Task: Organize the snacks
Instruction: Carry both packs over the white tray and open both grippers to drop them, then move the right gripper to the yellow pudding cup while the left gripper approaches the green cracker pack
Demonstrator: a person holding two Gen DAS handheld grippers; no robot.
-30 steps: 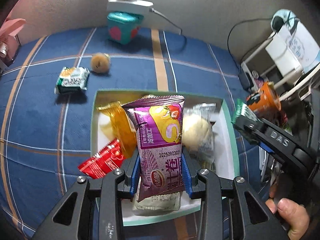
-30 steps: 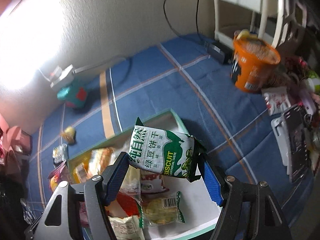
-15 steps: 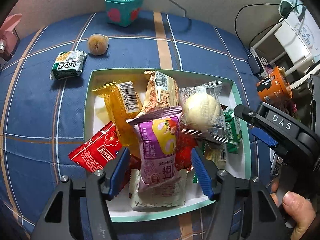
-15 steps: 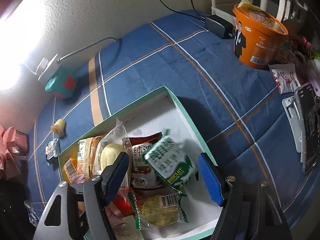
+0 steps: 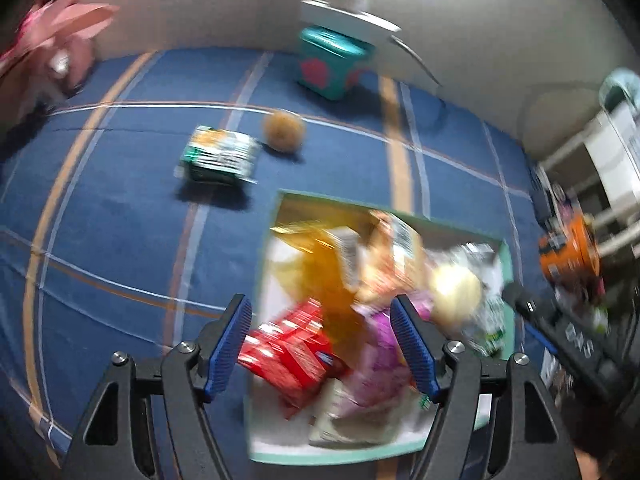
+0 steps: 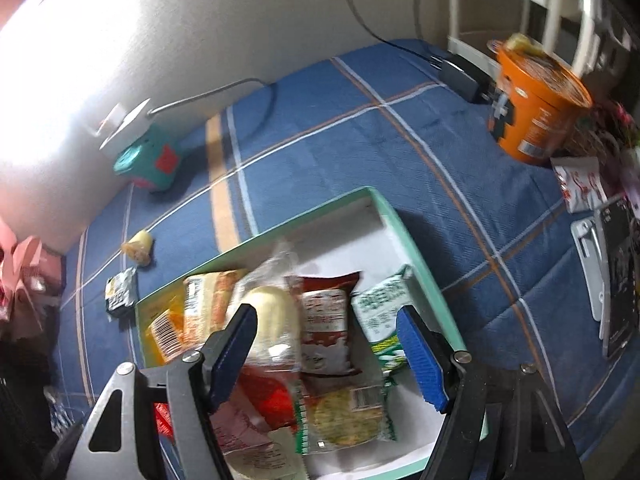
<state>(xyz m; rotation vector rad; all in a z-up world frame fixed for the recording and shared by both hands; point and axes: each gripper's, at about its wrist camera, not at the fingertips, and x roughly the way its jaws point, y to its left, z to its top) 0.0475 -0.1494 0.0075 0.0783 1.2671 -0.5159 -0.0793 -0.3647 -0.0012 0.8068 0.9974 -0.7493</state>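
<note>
Snacks sit piled in the green-rimmed box (image 6: 416, 248) on the blue plaid cloth (image 5: 120, 240); two more lie loose on the cloth beyond the box: green-white packet (image 5: 218, 156) and a small round bun (image 5: 284, 133). Judging by looks, the packets are light, crinkly, slippery film with crushable contents, so pinch across the flat body or a sealed edge, gently. Left gripper (image 5: 322, 350) is empty, jaws opening, hanging over the red packet (image 5: 288, 354) at the box's edge. Right gripper (image 6: 328, 354) is spread wide and empty above the green biscuit pack (image 6: 380, 312).
</note>
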